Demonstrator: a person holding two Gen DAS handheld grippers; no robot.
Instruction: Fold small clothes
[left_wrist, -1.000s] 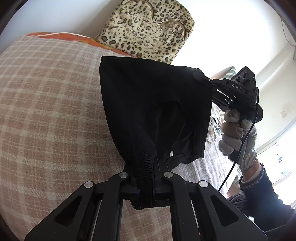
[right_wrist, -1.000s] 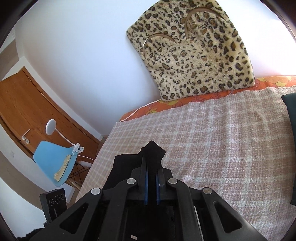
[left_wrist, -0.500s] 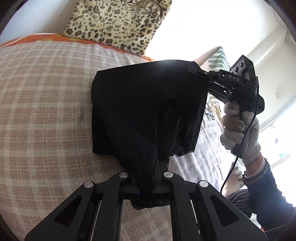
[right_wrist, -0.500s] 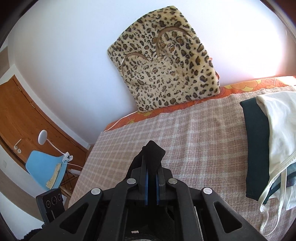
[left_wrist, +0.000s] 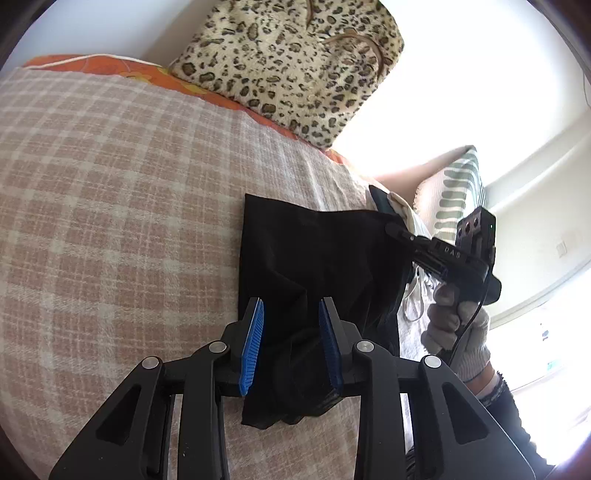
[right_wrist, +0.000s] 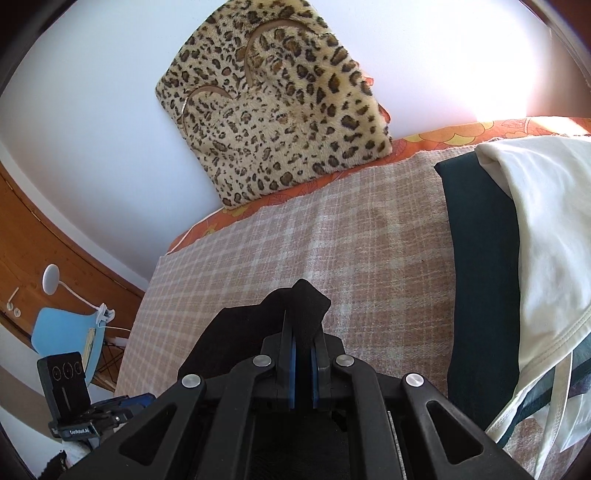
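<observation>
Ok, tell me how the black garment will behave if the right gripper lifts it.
Probably floppy: the black garment lies in soft folds on the blanket. Likely light, since the right gripper pinches only a corner. The freed end between the left gripper fingers would probably sag.

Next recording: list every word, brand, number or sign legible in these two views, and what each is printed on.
"DAS": raised letters on the body of the right gripper, seen from the left wrist; any letters before them cannot be made out.
A small white label on the left gripper's mount, seen from the right wrist: too small and blurred to read.
No readable text on the black garment, the leopard-print cushion or the checked blanket.
</observation>
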